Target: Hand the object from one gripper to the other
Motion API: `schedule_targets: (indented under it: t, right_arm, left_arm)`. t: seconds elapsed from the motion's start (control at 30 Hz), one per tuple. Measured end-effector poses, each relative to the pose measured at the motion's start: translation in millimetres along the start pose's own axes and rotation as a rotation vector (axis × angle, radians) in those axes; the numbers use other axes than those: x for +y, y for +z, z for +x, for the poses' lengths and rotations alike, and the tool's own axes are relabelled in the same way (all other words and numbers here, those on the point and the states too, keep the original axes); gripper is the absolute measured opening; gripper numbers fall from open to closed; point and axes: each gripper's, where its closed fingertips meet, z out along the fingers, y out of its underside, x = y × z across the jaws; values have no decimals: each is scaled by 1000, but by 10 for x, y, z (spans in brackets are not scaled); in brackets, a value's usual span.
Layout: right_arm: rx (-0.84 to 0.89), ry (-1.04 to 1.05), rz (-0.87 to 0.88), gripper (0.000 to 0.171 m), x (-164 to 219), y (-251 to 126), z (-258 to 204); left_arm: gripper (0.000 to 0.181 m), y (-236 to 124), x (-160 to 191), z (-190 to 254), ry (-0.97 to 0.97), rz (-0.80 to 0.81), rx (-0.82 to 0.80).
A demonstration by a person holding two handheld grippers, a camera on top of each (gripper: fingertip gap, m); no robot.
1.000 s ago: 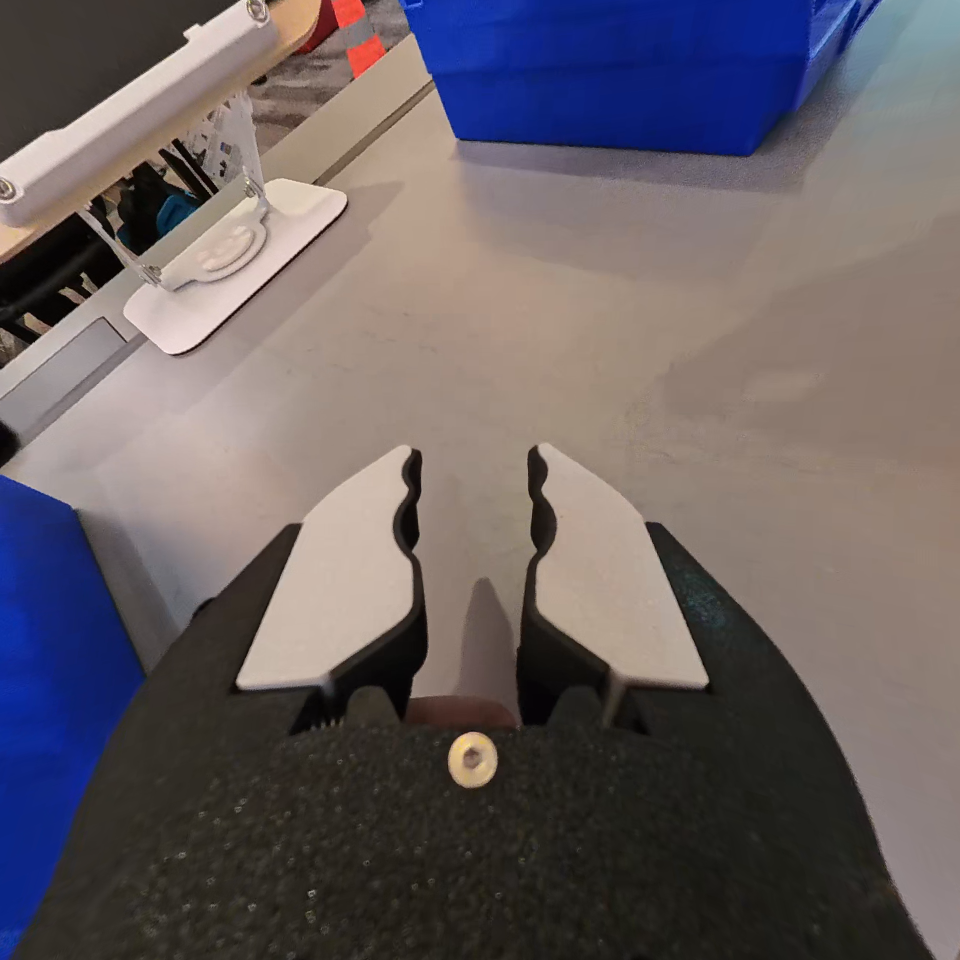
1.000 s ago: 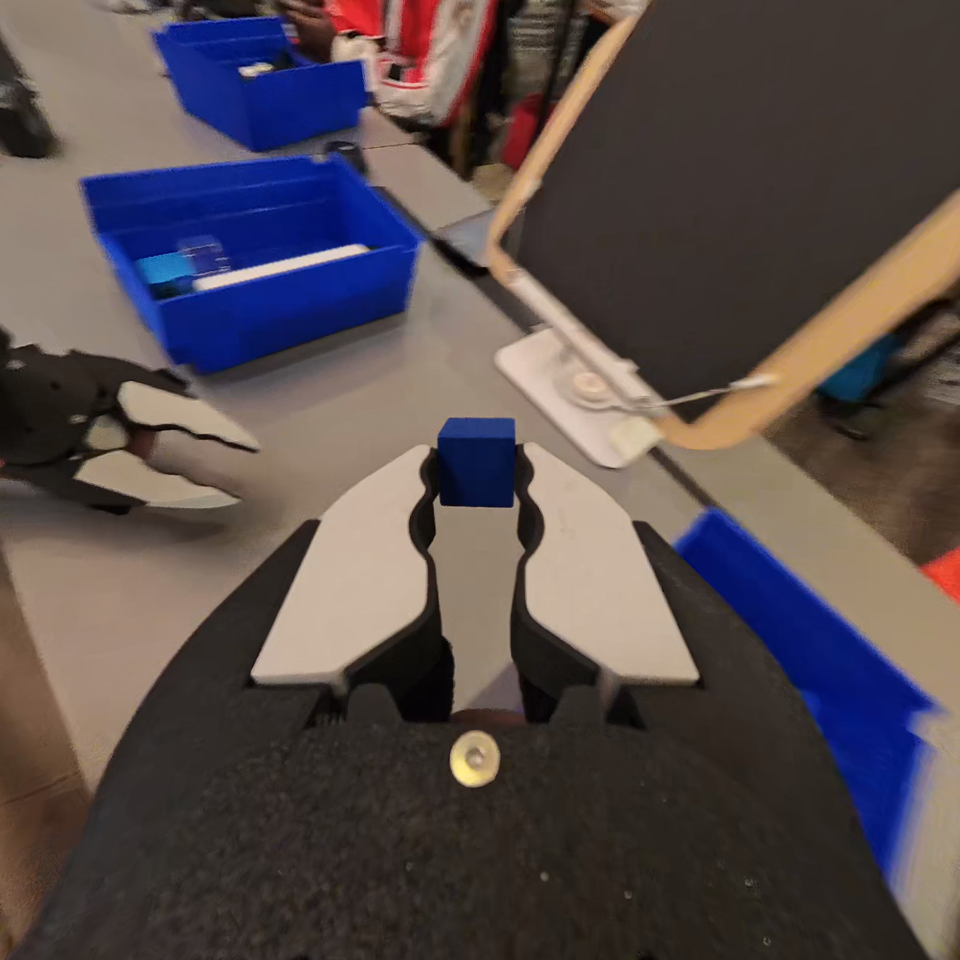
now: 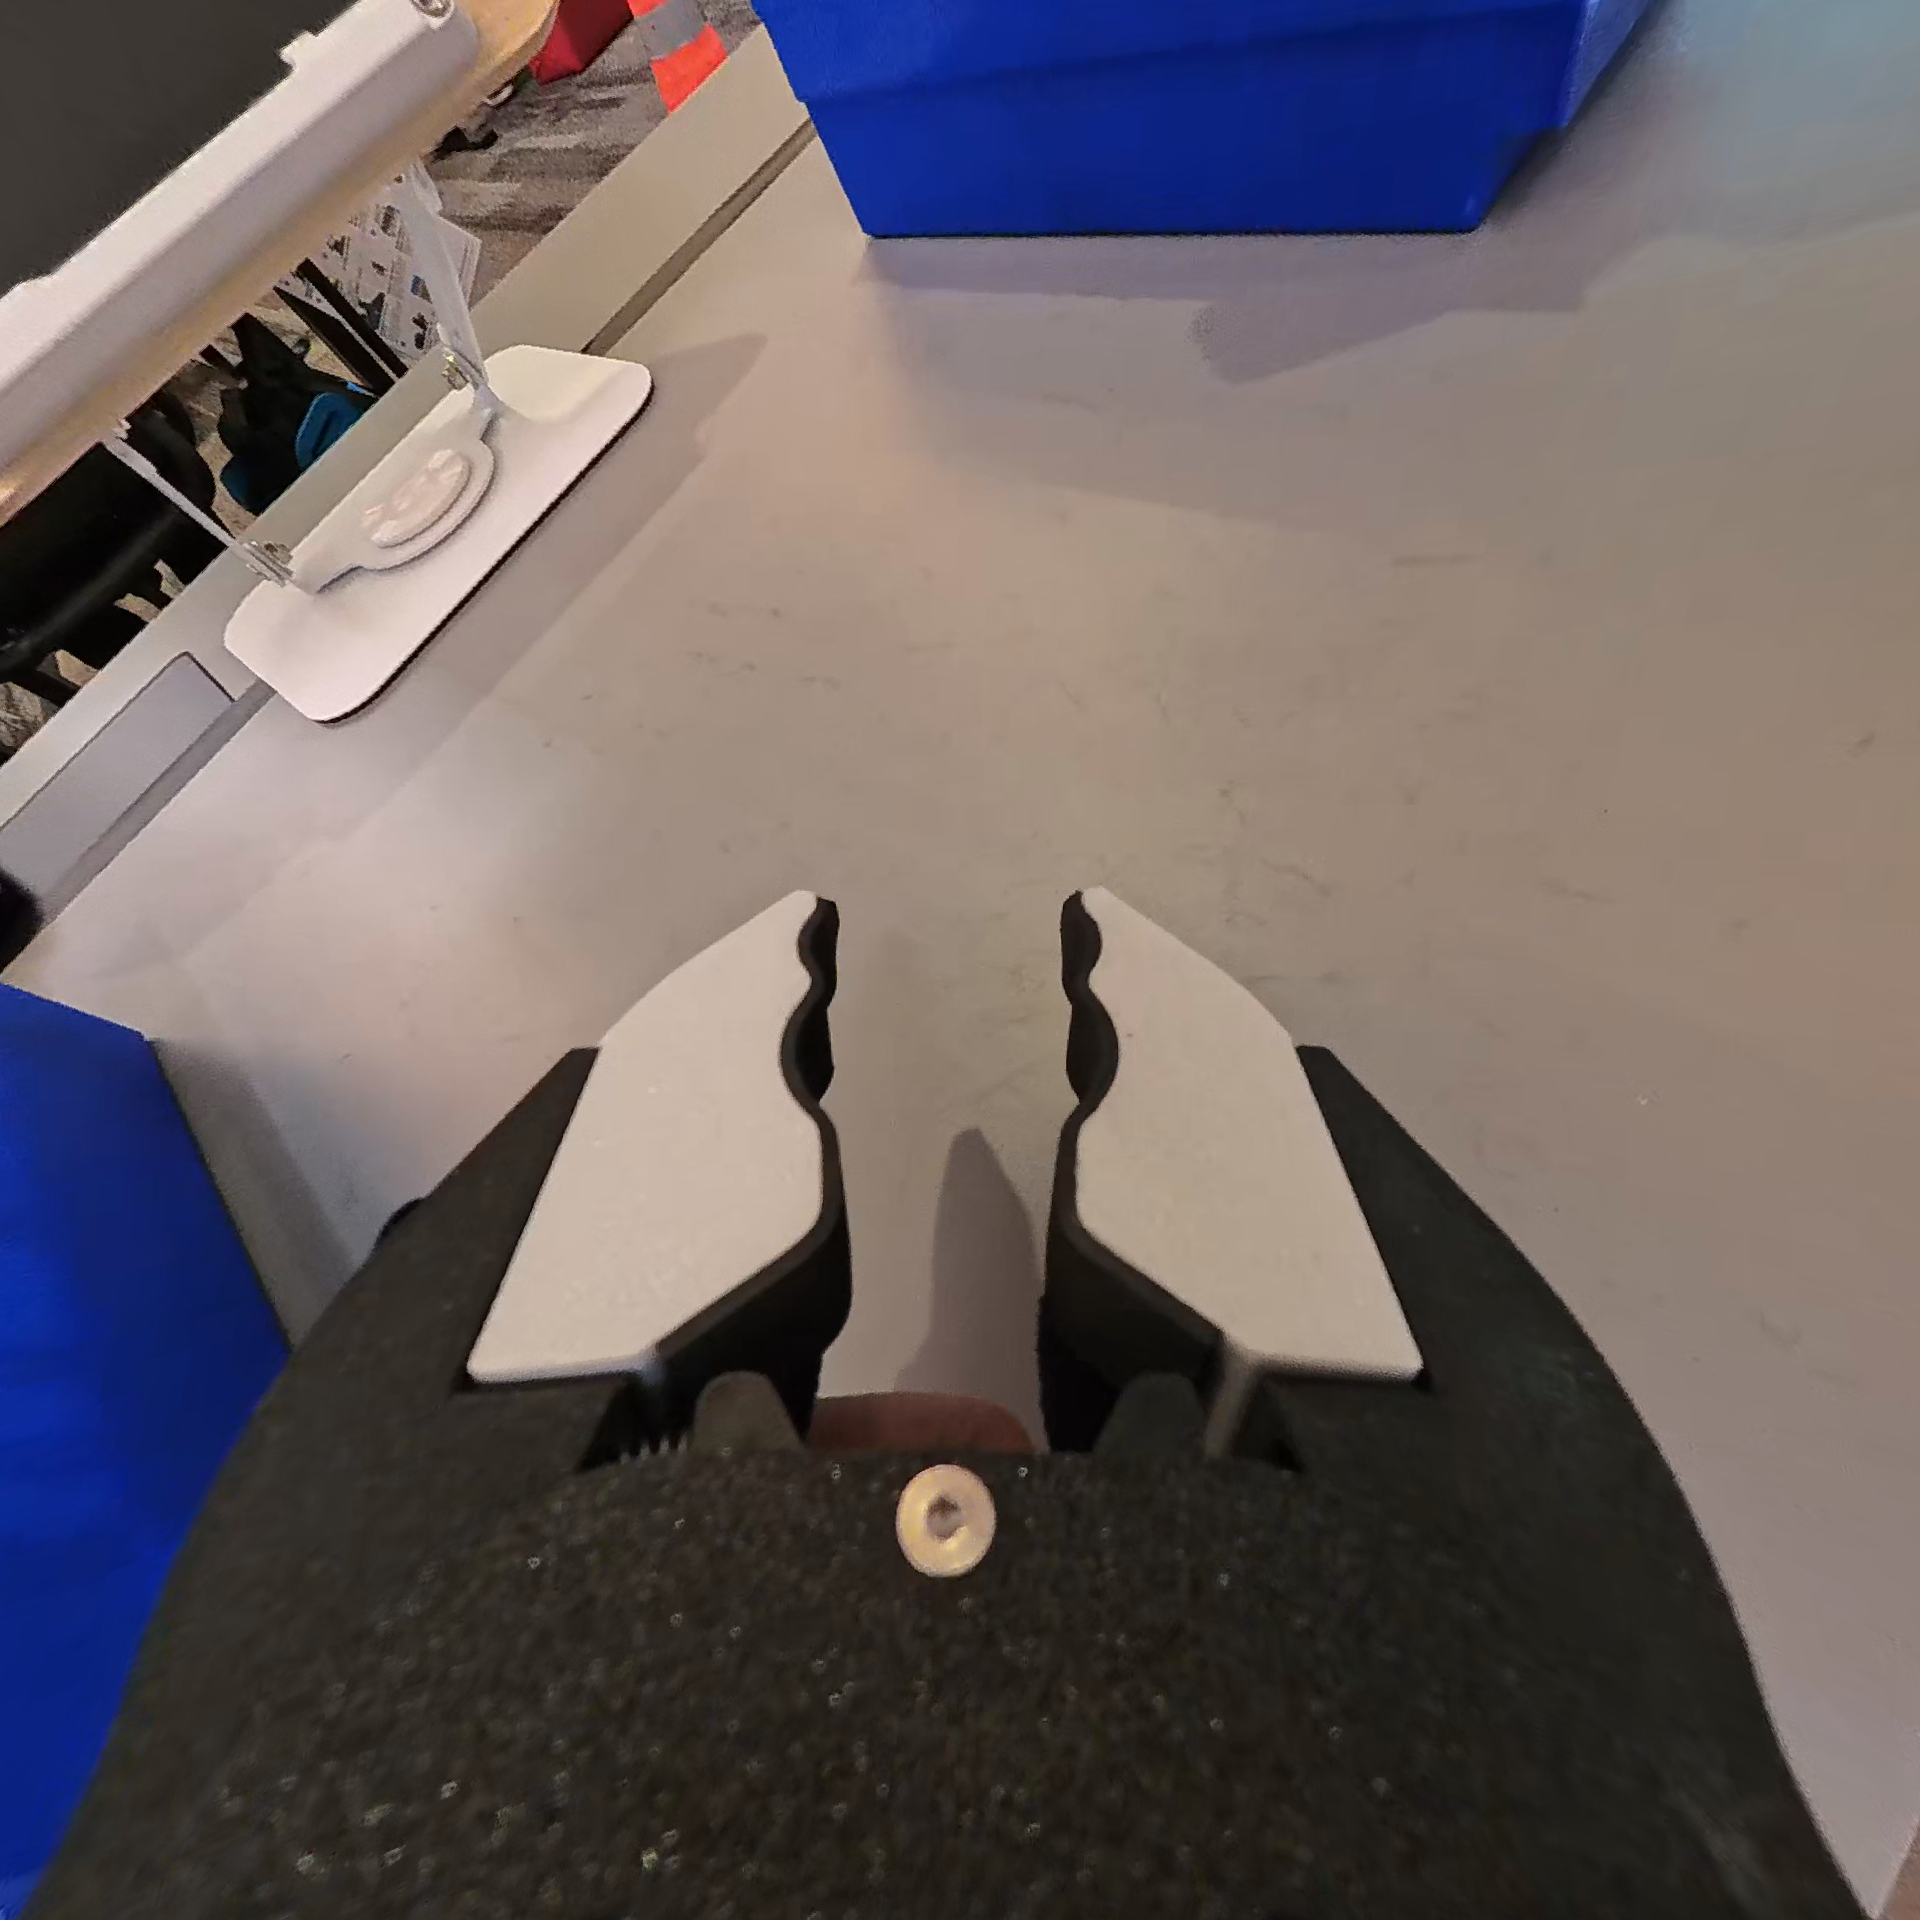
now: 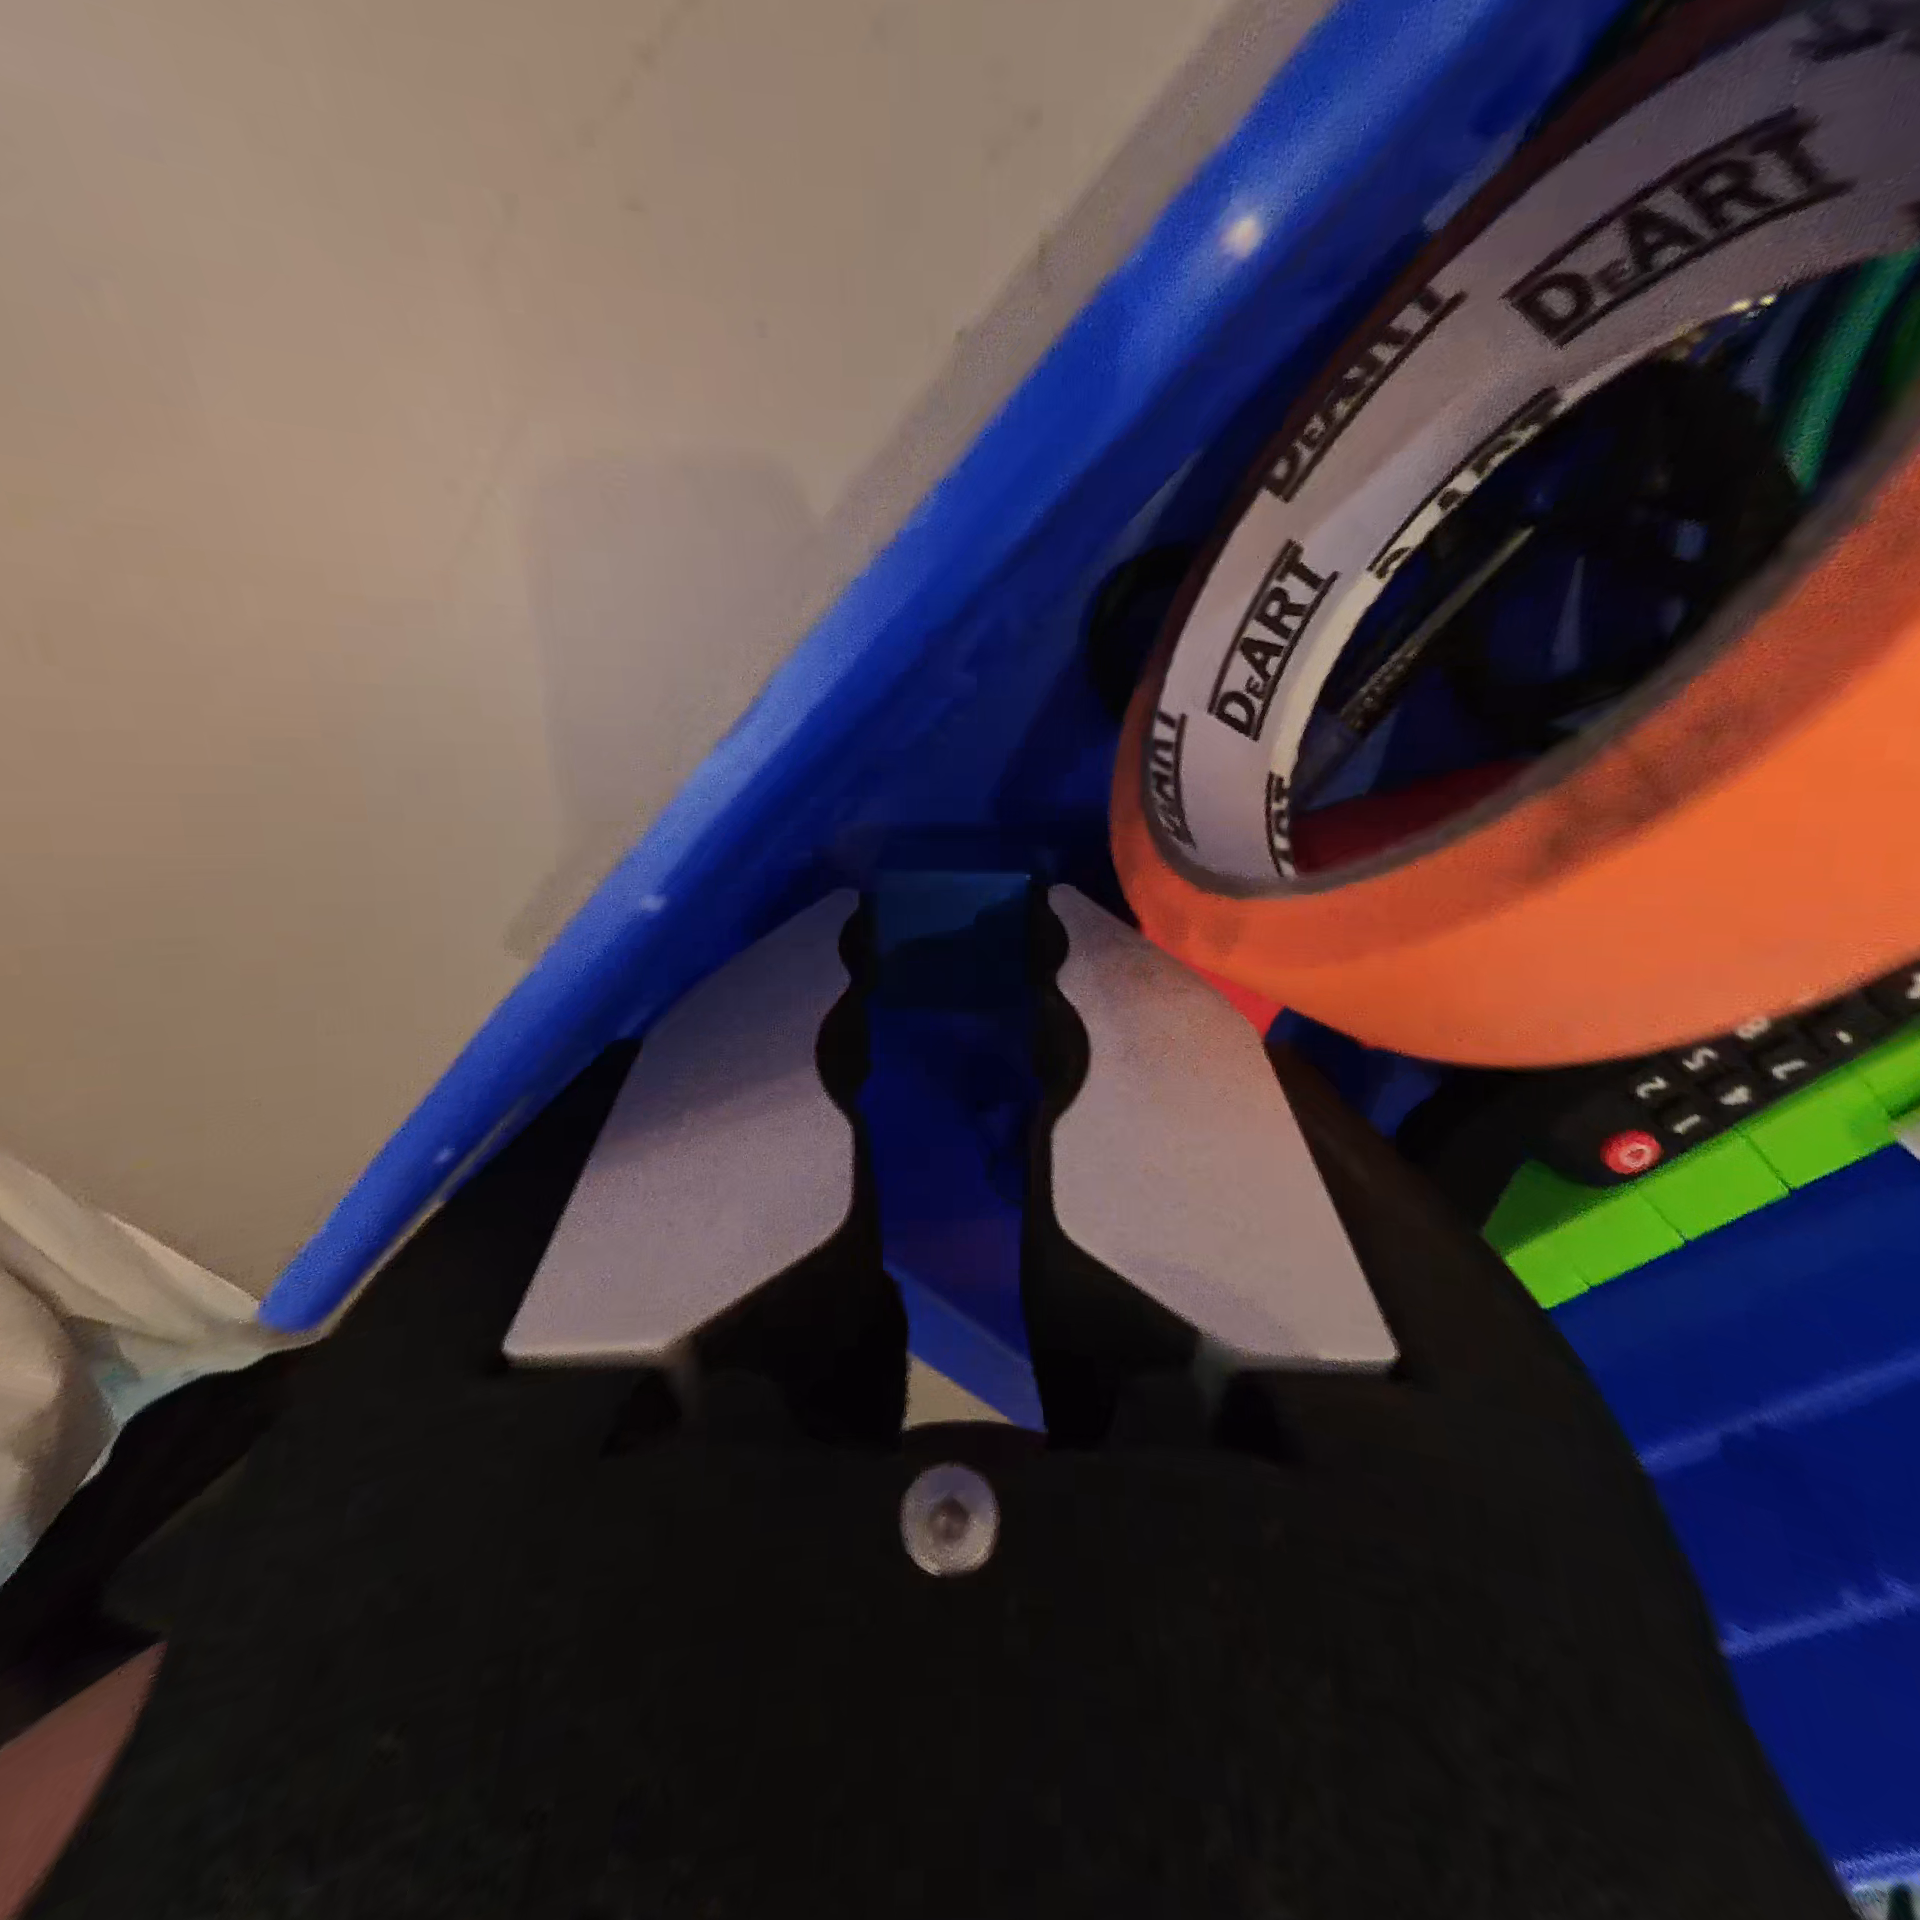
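Up close, the right wrist view is dim and smeared, so the cube [image 4: 951, 914] is hard to read: a dark blue block seems to sit between the tips of the right gripper [image 4: 951, 909], jaws narrowed onto it, though it blends into the blue bin [image 4: 831, 665] behind it. That bin's rim runs diagonally across the frame, and the gripper's tips are inside it, just beside a roll of orange tape [image 4: 1558, 914] that is cut off at the right edge. Below the tape a black remote [image 4: 1704, 1101] and a green block [image 4: 1662, 1195] are only partly visible. The left gripper [image 3: 948, 914] is sharp: jaws apart, nothing between them, above a bare grey table [image 3: 1247, 675]. Another blue bin [image 3: 1143, 114] is cropped at the top, a blue edge [image 3: 94, 1299] enters at the left, and a white stand [image 3: 436, 520] carries a dark panel that runs out of frame. Beyond the table edge, carpet and dark clutter are indistinct.
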Motion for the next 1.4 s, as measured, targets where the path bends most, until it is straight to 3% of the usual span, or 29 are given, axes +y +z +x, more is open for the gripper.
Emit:
schedule_targets:
  t: [0.03,0.3,0.37,0.43,0.5,0.63,0.7,0.77,0.83,0.93,1.03,1.17,1.27,1.4]
  right_arm:
    - [0,-2,-15,28,11,29,0]
    - [-17,-18,26,34,-11,31,21]
    - [-41,-19,71,48,-4,-104,-9]
    - [14,3,146,51,23,-433,40]
    - [87,11,285,52,-20,-929,-13]
    - [130,-144,803,41,-487,-1980,-723]
    - [68,-200,1003,39,-754,-2110,-1216]
    - [-146,-168,1107,35,-984,-1818,-1802]
    - [-446,-178,1044,45,-1023,-1220,-2460]
    - [-593,-214,965,41,-958,-590,-2894]
    - [-608,-261,953,41,-889,-396,-2939]
    - [-623,-250,987,42,-926,-396,-2801]
    - [-687,-231,971,40,-935,-338,-2782]
    - [-773,-201,937,40,-962,-283,-2812]
  left_arm:
    - [42,-2,-2,-1,1,0,0]
    - [42,17,24,21,-9,-23,16]
    - [43,12,25,41,-23,-27,30]
    - [43,-2,-1,58,-38,-17,40]
    - [43,-4,-8,83,-49,-15,55]
    - [54,42,40,211,-117,-47,139]
    - [58,48,45,307,-197,-82,201]
    - [55,-37,61,413,-179,-146,293]
    - [52,-244,-24,452,-147,-137,393]
    - [48,-687,-208,173,-157,-45,433]
    - [46,-1157,-23,-480,-74,-73,294]
    - [41,-1591,493,-1451,45,-247,105]
    - [40,-1584,878,-1939,99,-436,99]
    - [43,-1297,1331,-2355,237,-693,147]
